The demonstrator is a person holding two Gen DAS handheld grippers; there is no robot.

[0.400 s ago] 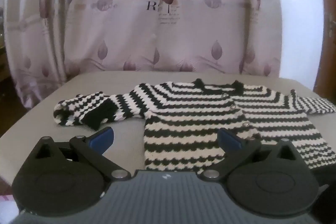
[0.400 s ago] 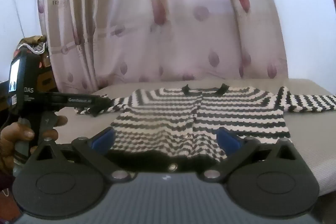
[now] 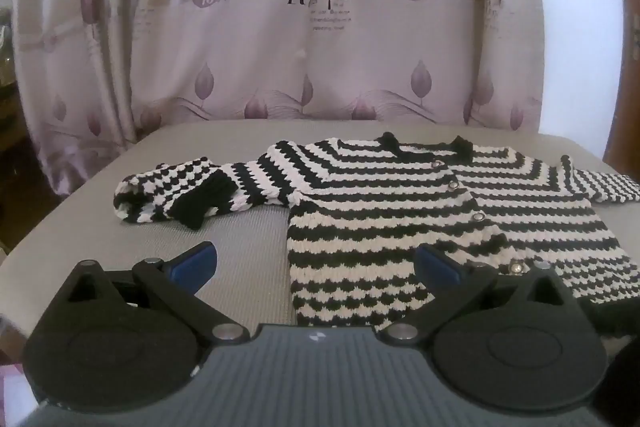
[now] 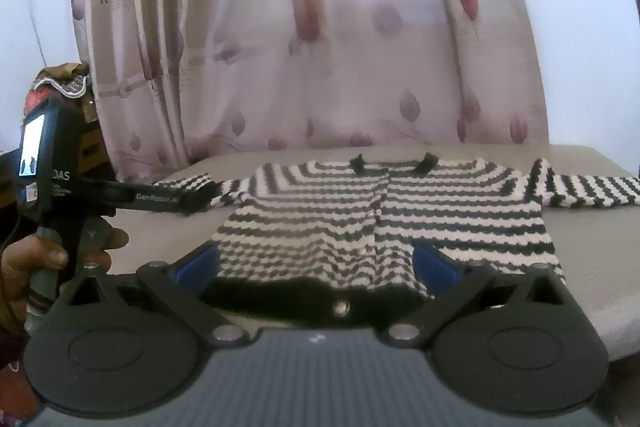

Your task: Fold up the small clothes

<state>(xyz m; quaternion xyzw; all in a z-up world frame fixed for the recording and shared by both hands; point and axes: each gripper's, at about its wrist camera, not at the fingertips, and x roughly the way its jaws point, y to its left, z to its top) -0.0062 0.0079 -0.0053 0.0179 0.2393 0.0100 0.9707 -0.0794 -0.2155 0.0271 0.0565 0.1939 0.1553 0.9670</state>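
Striped cardigan (image 3: 420,211) spread flat on the grey desk (image 3: 248,251).

Its left sleeve (image 3: 180,195) lies doubled back; left gripper (image 3: 316,265) hovers, jaws spread, over the lower left corner; right gripper (image 4: 316,265), jaws spread, straddles the black hem (image 4: 304,297).

Leaf-print curtain (image 3: 304,39) behind grey table (image 3: 248,243)

Cardigan (image 3: 420,223) flat on table (image 3: 248,251), sleeves outspread, curtain (image 3: 320,27) behind.
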